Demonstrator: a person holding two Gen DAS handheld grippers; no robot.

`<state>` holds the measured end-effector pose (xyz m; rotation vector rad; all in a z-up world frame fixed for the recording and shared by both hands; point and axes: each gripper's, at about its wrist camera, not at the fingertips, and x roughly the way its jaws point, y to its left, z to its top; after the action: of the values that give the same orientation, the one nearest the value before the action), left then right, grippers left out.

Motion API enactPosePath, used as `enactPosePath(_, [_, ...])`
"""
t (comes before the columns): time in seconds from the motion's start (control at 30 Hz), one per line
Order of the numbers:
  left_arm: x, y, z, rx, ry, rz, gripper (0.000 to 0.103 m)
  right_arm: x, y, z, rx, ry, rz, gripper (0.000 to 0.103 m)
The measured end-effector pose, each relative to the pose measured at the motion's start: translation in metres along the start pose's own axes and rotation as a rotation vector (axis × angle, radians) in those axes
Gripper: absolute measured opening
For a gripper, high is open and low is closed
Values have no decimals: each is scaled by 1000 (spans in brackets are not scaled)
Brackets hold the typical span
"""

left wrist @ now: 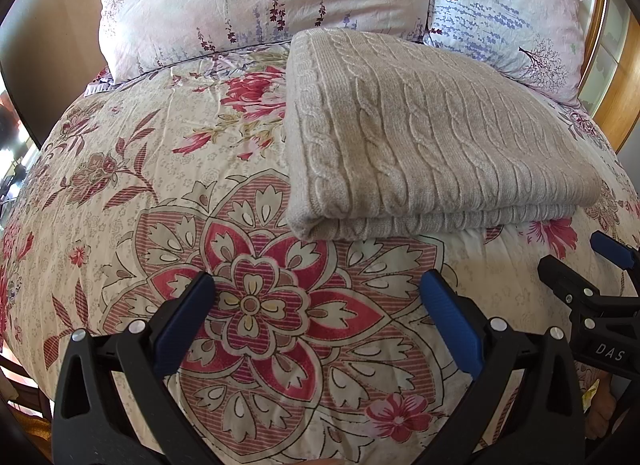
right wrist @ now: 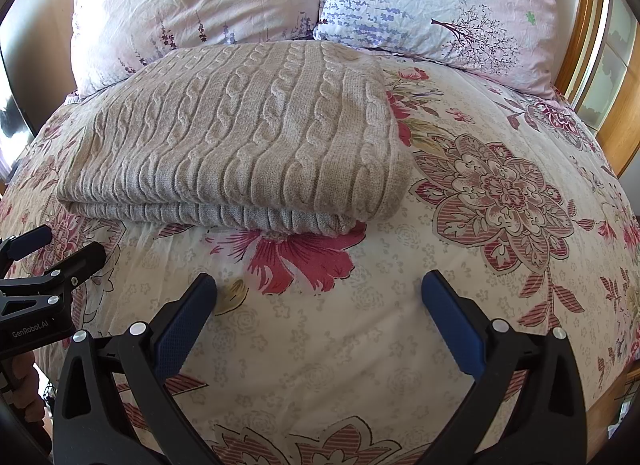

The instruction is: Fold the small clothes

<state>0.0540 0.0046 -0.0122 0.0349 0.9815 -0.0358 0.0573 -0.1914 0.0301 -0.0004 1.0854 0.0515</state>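
A: Left hand-held gripper (left wrist: 316,285): fingers spread wide, nothing between them, poised over the floral-print quilted bedspread (left wrist: 120,185). Right hand-held gripper (right wrist: 318,285): same condition, spread and empty.

B: Location of the work item?

A: The beige cable-knit sweater (left wrist: 420,137), folded into a flat rectangle, lies on the bedspread ahead of both tools. From the left hand-held gripper it sits ahead and to the right; from the right hand-held gripper, ahead and to the left. Neither tool touches it. Its far edge lies near the two lavender-print pillows (right wrist: 192,5).

B: Step in hand?

A: By judgement, the fold appears complete or one fold short. If another fold is required, procedure: bring each tool to one near corner of the layered edge, close on all layers together, lift evenly, carry over, then align edges before release.

B: Cautions?

A: Thick knit slips; pinching only the top layer would likely open the stack.
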Motion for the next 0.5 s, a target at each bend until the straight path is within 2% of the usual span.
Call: enactPosePath(0.5, [1, 0, 0, 0, 7, -1, 101, 0, 0, 0, 0, 0, 0, 102])
